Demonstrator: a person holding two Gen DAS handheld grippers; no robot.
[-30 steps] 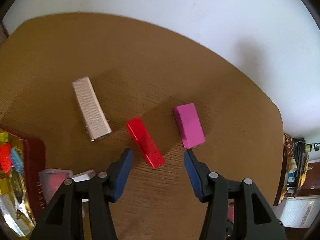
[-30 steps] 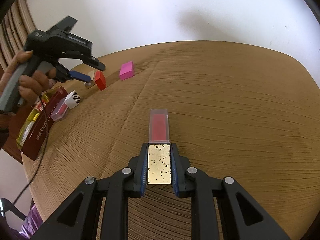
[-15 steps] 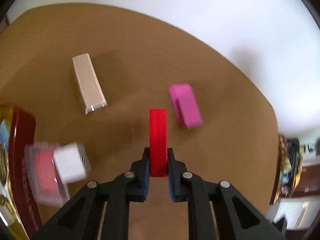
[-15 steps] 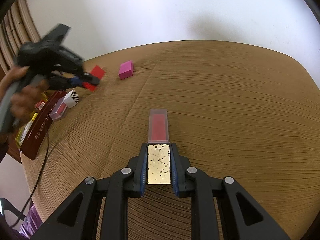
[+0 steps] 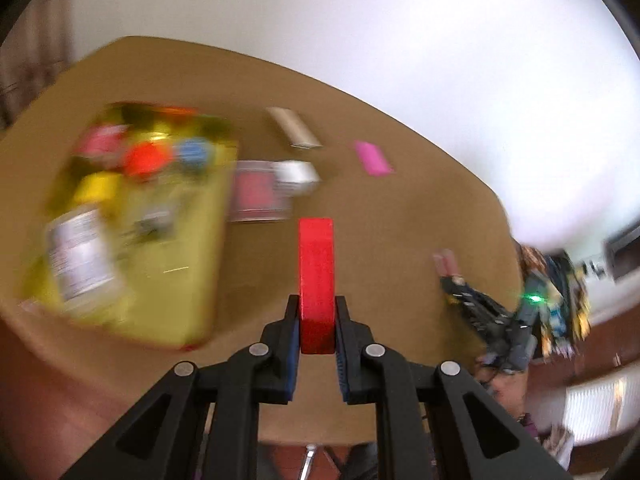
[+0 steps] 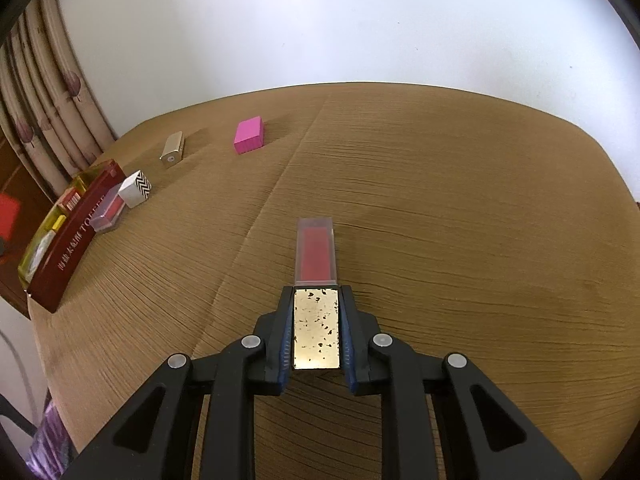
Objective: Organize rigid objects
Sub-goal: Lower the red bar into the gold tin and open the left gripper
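My left gripper is shut on a red block and holds it above the brown table, right of the gold-lined box. My right gripper is shut on a gold and clear red-filled case resting low on the table. A pink block, a beige ribbed case, a zigzag-patterned white box and a clear case with red inside lie on the table at the far left.
The dark red box with several small items inside sits at the table's left edge. A curtain hangs behind it. The left wrist view is motion-blurred; cluttered shelves show at its right.
My left gripper closed on the red block, lifted it off the table and swung it toward the box. My right gripper stayed still, shut on the case.
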